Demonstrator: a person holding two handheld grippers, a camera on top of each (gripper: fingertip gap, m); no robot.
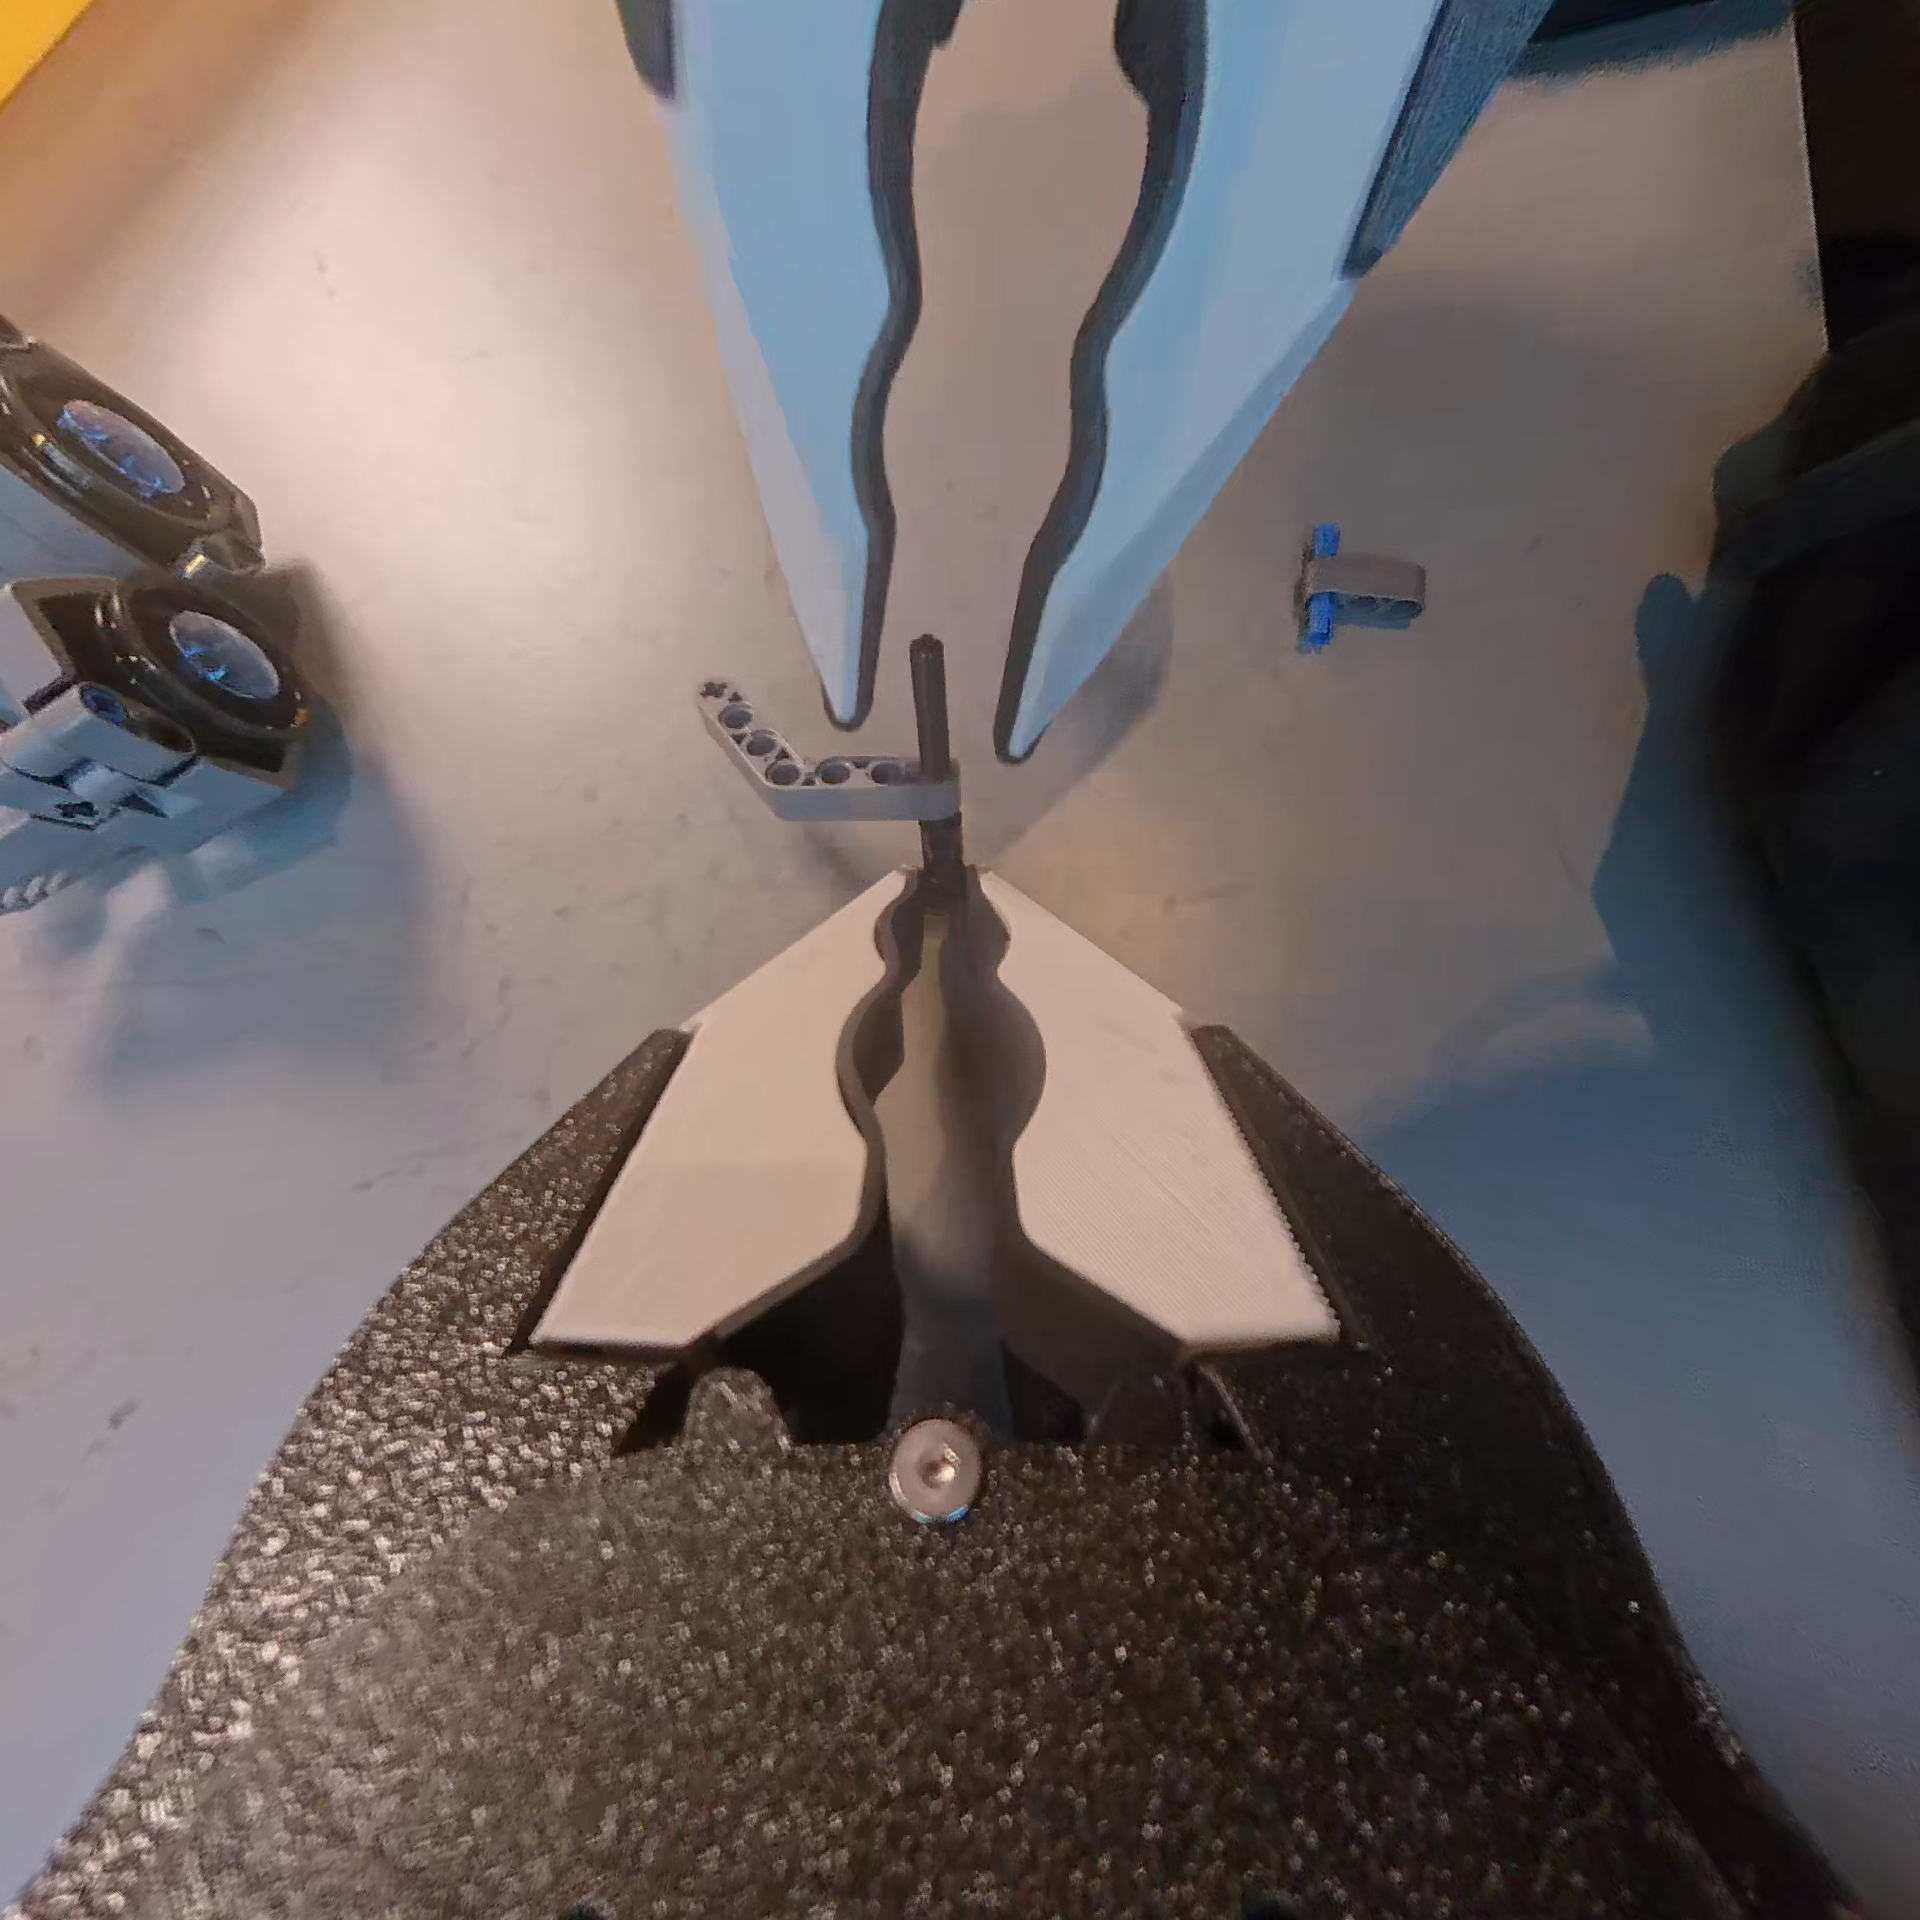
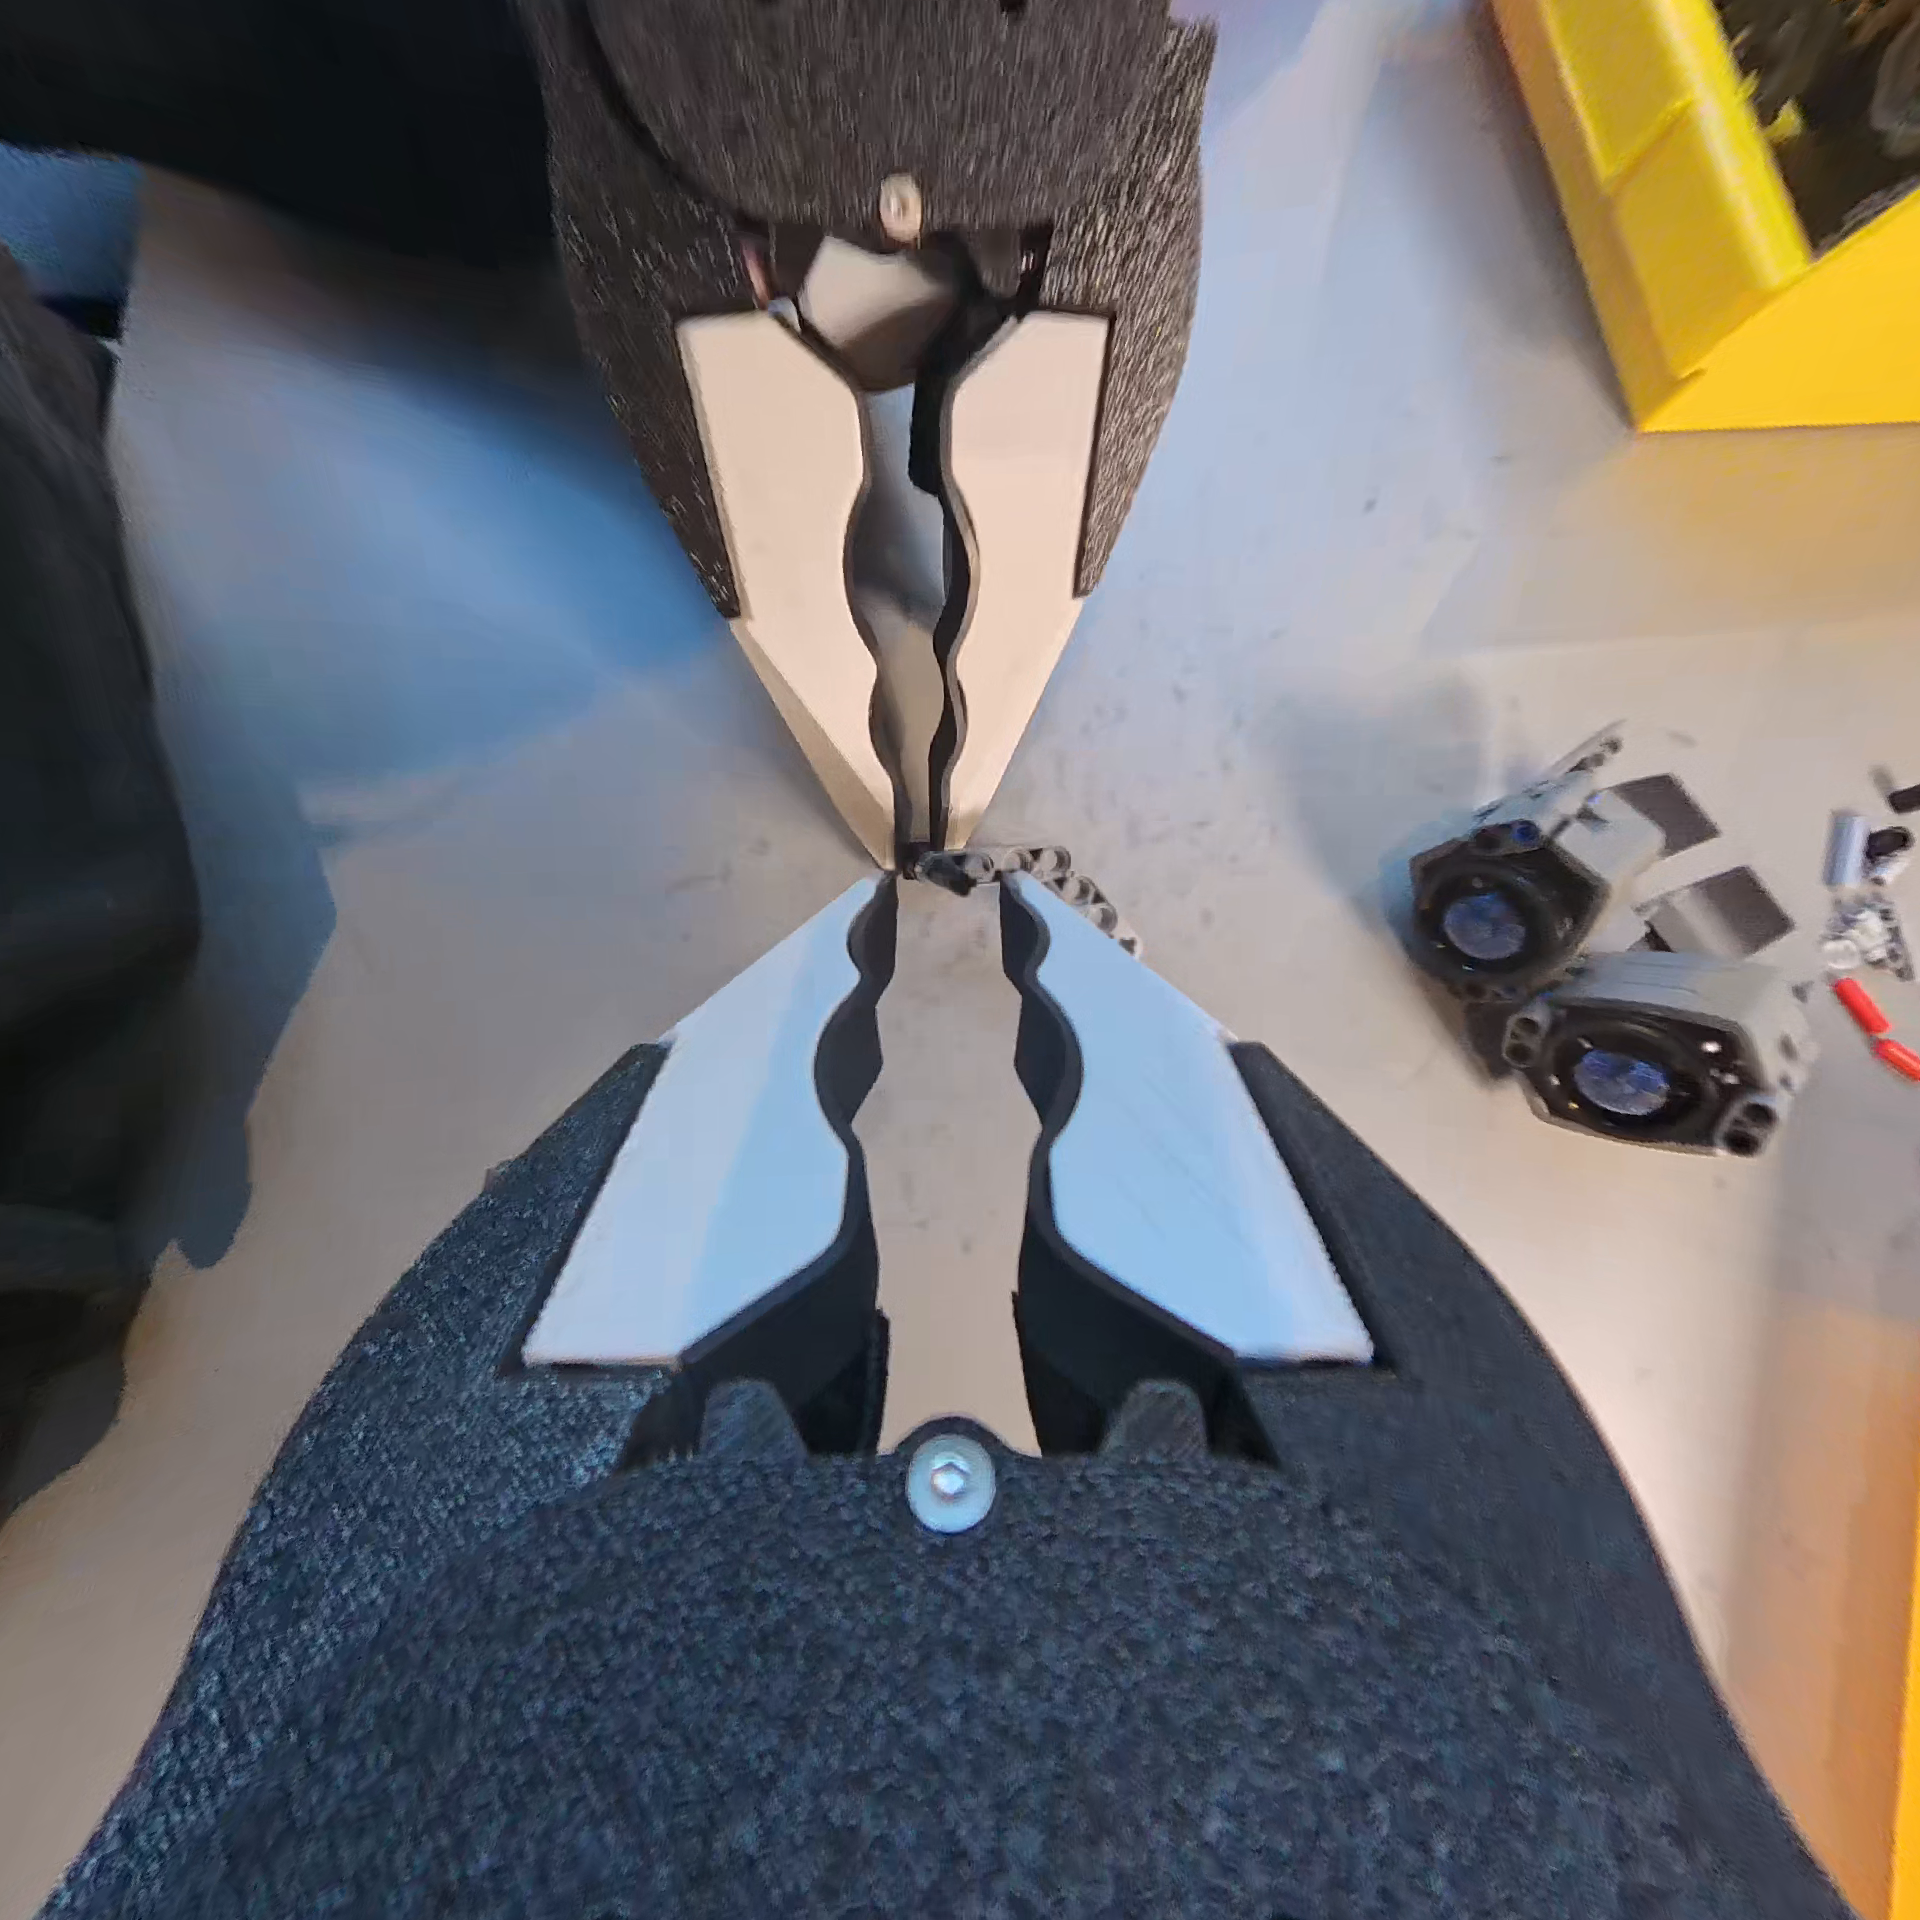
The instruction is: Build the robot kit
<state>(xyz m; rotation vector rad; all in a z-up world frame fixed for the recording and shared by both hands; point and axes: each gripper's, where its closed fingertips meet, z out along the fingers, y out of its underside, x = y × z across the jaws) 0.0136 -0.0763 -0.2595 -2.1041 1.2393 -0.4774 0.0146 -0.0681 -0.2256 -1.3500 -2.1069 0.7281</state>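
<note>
Pale scuffed tabletop (image 1: 468, 416) beneath left gripper (image 1: 940, 883) pinching axle (image 1: 928, 717).

The left gripper (image 1: 940, 883) pinches the lower end of a black axle (image 1: 932, 748), which runs through one end hole of a grey angled beam (image 1: 805, 764). Opposite, the right gripper (image 1: 920, 732) hangs with its fingers (image 1: 847, 665) parted either side of the axle's top. On the desk (image 1: 468, 468) lie two grey motor blocks (image 1: 145, 634) far left and a small grey-and-blue connector (image 1: 1351, 597) to the right.
</note>
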